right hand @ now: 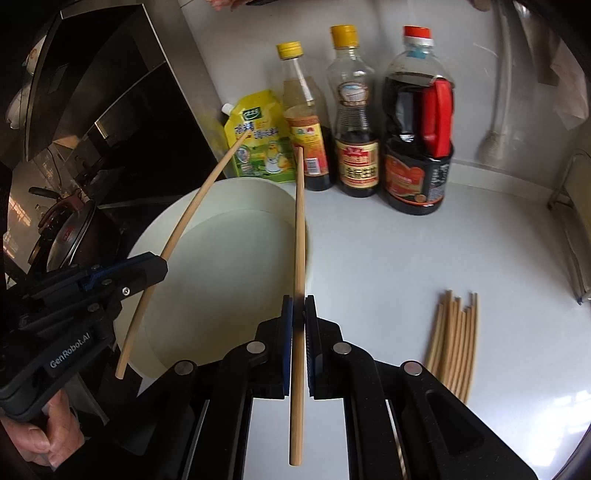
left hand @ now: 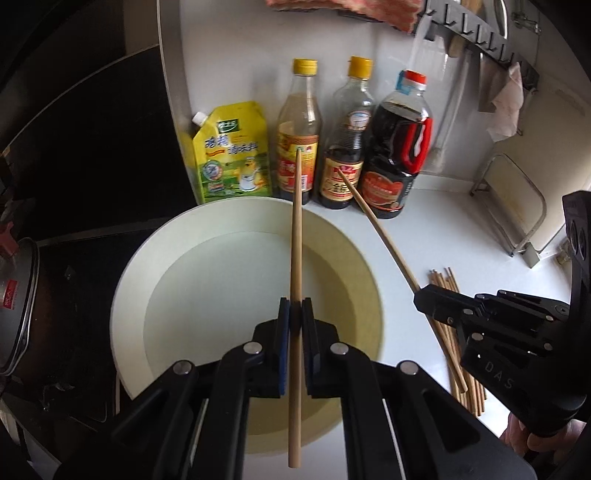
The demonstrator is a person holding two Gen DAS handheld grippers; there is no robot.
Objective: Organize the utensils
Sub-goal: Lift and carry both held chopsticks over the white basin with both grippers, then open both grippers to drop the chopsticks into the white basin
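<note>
My left gripper (left hand: 295,306) is shut on a wooden chopstick (left hand: 296,229) and holds it over the white bowl (left hand: 129,280). My right gripper (right hand: 298,302) is shut on a second wooden chopstick (right hand: 300,221), at the bowl's right rim (right hand: 155,221). The right gripper (left hand: 421,293) with its chopstick (left hand: 373,218) shows in the left wrist view; the left gripper (right hand: 162,264) with its chopstick (right hand: 192,206) shows in the right wrist view. A bundle of several chopsticks (right hand: 456,339) lies on the white counter to the right, also seen in the left wrist view (left hand: 448,332).
A yellow seasoning pouch (left hand: 231,155) and three sauce bottles (left hand: 347,140) stand behind the bowl against the wall. A black stove with a pot (left hand: 18,306) is at the left. A metal rack (left hand: 517,206) stands at the right. A hook rail (left hand: 476,33) hangs above.
</note>
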